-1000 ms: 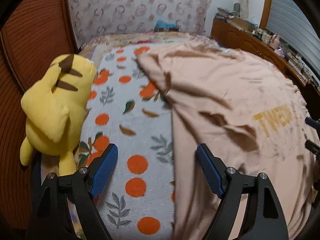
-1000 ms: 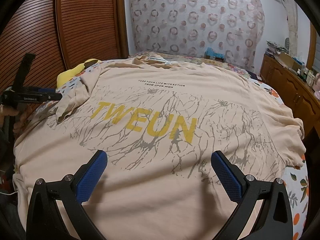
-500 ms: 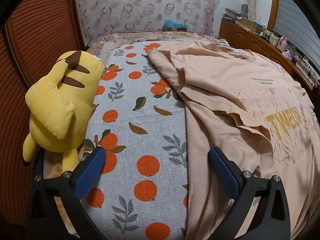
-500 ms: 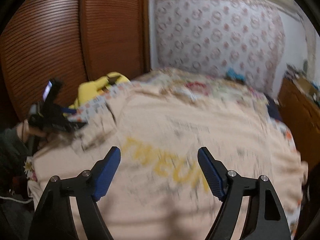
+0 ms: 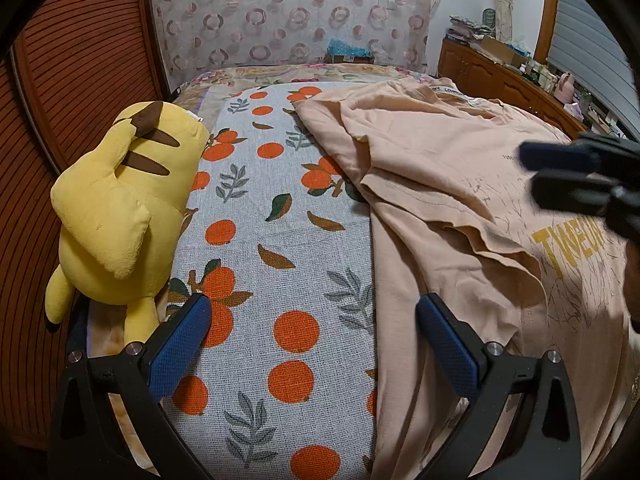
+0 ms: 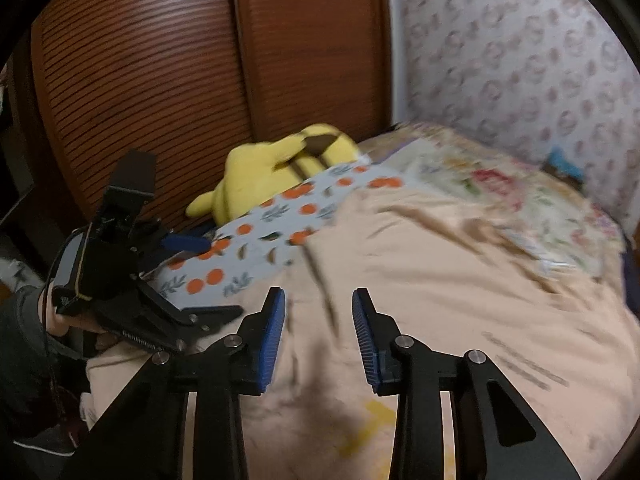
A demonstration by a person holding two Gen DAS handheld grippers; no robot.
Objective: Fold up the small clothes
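A peach T-shirt [image 5: 440, 184] with yellow lettering lies spread on the bed, its left sleeve folded over the body. My left gripper [image 5: 312, 320] is open wide, low over the shirt's left edge and the orange-print sheet [image 5: 272, 240], gripping nothing. My right gripper [image 6: 318, 304] hovers over the shirt [image 6: 440, 280] with its jaws closing and nothing pressed between the pads. It shows blurred at the right edge of the left wrist view [image 5: 580, 176]. The right wrist view shows the left gripper [image 6: 200, 276] at the left, held by a hand.
A yellow plush toy [image 5: 120, 208] lies along the bed's left side against slatted wooden doors [image 6: 160, 60]. A wooden dresser [image 5: 500, 80] with clutter on it stands at the far right. A patterned curtain hangs behind the bed.
My right gripper swung left across the shirt toward the left gripper and its jaws narrowed. The left gripper's jaws widened while it kept its place.
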